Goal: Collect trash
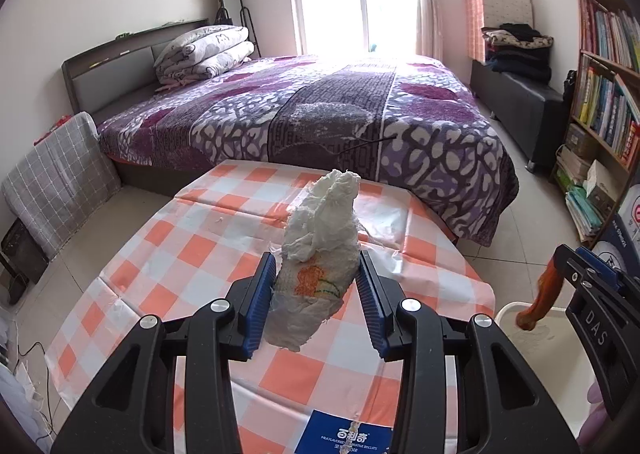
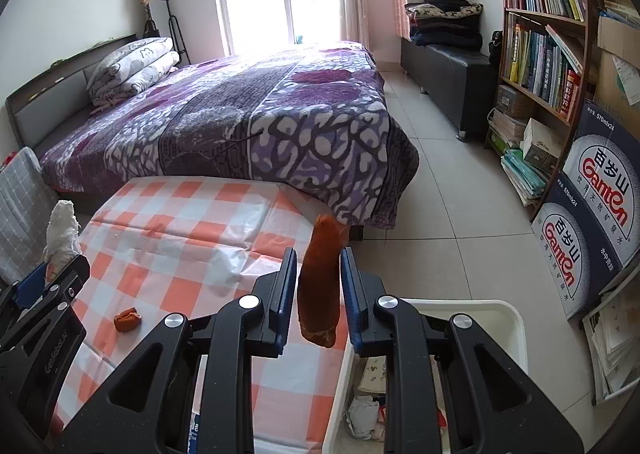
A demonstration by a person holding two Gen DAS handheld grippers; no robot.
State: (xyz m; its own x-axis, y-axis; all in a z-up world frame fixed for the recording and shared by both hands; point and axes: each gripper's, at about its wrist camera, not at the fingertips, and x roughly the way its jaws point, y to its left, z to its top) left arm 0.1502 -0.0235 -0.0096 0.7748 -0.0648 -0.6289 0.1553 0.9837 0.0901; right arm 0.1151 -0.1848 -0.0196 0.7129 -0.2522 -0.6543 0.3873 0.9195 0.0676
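Note:
My left gripper [image 1: 316, 258] is shut on a crumpled white tissue wad [image 1: 320, 230] with an orange flower print, held above the orange-and-white checked table [image 1: 168, 254]. My right gripper [image 2: 318, 258] is shut on a long orange-brown peel piece [image 2: 318, 286] that hangs over the table's right edge, beside the white bin [image 2: 480, 304]. The bin holds crumpled paper scraps [image 2: 364, 414]. A small orange peel scrap [image 2: 127, 318] lies on the table at the left. The right wrist view shows the left gripper [image 2: 60, 266] and its tissue wad [image 2: 62, 230] at the far left.
A blue biscuit packet [image 1: 344, 434] lies at the table's near edge. A bed with a purple blanket [image 2: 260, 121] stands just behind the table. Printed cardboard boxes [image 2: 592, 213] and a bookshelf [image 2: 540, 53] line the right side, with tiled floor [image 2: 448, 213] between.

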